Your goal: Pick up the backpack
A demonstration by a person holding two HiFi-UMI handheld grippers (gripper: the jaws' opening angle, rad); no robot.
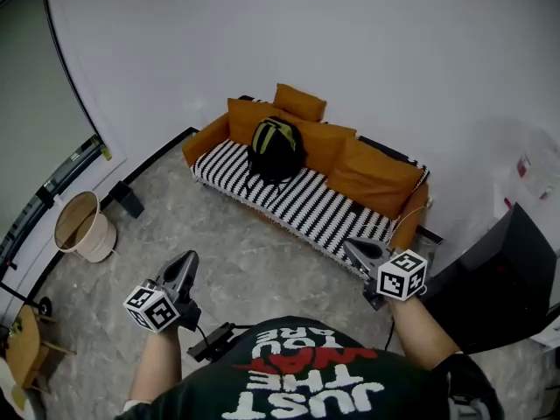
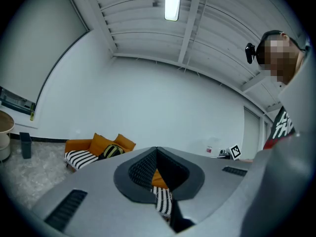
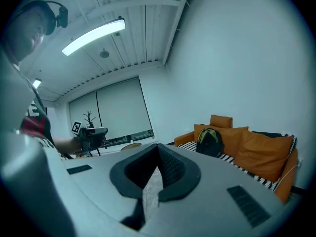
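A black-and-yellow backpack (image 1: 276, 150) stood upright on the striped seat of an orange sofa (image 1: 306, 206). It was propped against the cushions (image 1: 372, 171) toward the sofa's left end, well apart from the person across the floor. It lay ahead, between the left gripper (image 1: 186, 262) and the right gripper (image 1: 356, 250), neither plainly nearer; both had their jaws closed on nothing.

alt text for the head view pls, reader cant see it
A black and yellow backpack sits on an orange sofa with a striped seat against a white wall. In the foreground a person holds the left gripper and right gripper toward it, both shut and empty.
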